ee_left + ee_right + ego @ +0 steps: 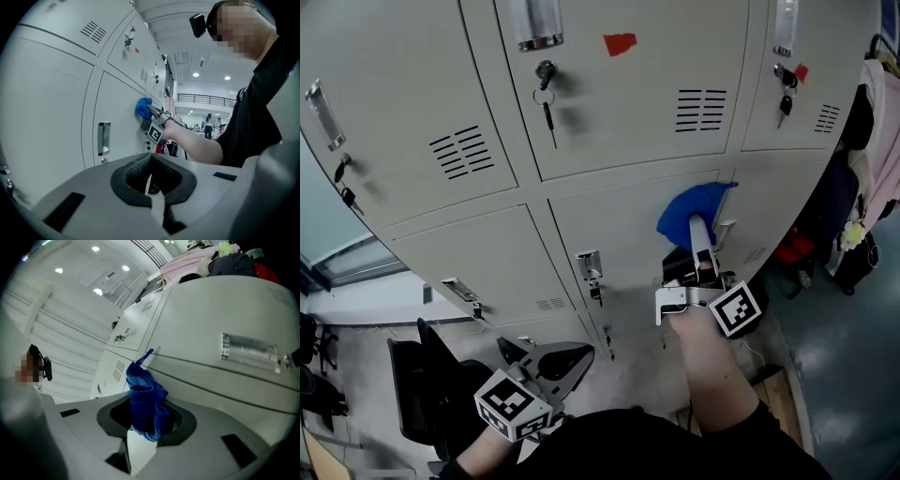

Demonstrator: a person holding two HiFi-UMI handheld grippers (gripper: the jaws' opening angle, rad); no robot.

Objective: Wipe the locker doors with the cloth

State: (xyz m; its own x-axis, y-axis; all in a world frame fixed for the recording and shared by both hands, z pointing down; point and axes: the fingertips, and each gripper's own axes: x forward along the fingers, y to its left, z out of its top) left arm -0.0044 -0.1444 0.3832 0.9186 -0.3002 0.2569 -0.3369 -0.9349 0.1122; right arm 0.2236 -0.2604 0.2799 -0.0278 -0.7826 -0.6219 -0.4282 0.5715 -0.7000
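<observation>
Two claws show. The right claw (145, 425) is clamped on a blue cloth (143, 399), whose bunched folds hide its tips at centre right of the head view. The left claw (151, 177), low at lower left there, has its jaws closed together on nothing. One cloth, crumpled and nubbly, lies against a lower-row locker door (619, 234). At least six beige doors appear, the outer ones cut off by the frame edges.

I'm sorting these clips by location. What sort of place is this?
Probably a locker or changing area: tiers of grey metal lockers, keys hanging in their locks, and clothes hung at the right. The right gripper holds a blue cloth at one door.
</observation>
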